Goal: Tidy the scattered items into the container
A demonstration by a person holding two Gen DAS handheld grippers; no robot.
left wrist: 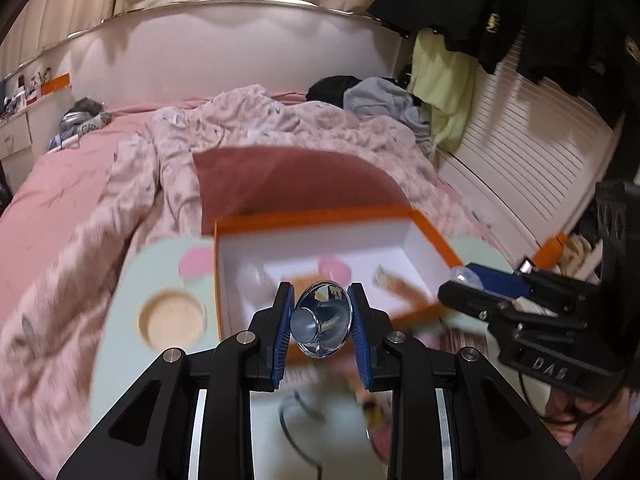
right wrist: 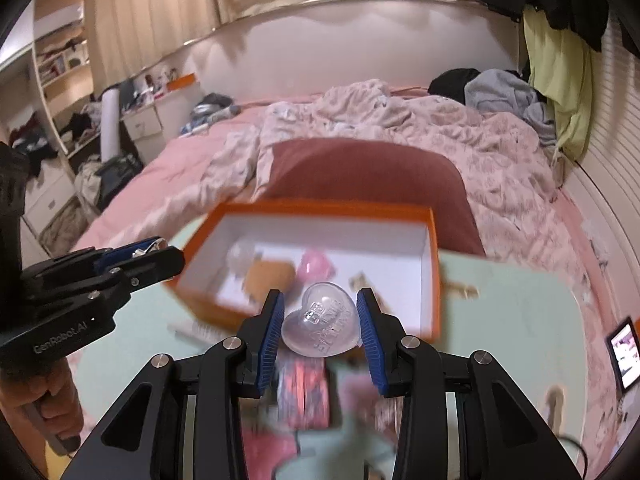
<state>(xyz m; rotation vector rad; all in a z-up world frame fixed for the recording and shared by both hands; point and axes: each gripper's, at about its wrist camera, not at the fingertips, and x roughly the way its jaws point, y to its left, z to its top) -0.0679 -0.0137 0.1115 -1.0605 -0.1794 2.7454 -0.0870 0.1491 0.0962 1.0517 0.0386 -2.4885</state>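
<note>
My left gripper [left wrist: 321,322] is clamped on a shiny chrome knob-like piece [left wrist: 320,320], held just in front of the orange box [left wrist: 434,240]. My right gripper [right wrist: 320,322] is clamped on a clear heart-shaped case [right wrist: 320,322] with raised lettering, above the box's near wall. The open, white-lined box sits on a pale green tray table [right wrist: 520,320] over the bed [left wrist: 60,184]; inside it lie a pink item [right wrist: 316,266] and a tan item [right wrist: 270,278], both blurred.
</note>
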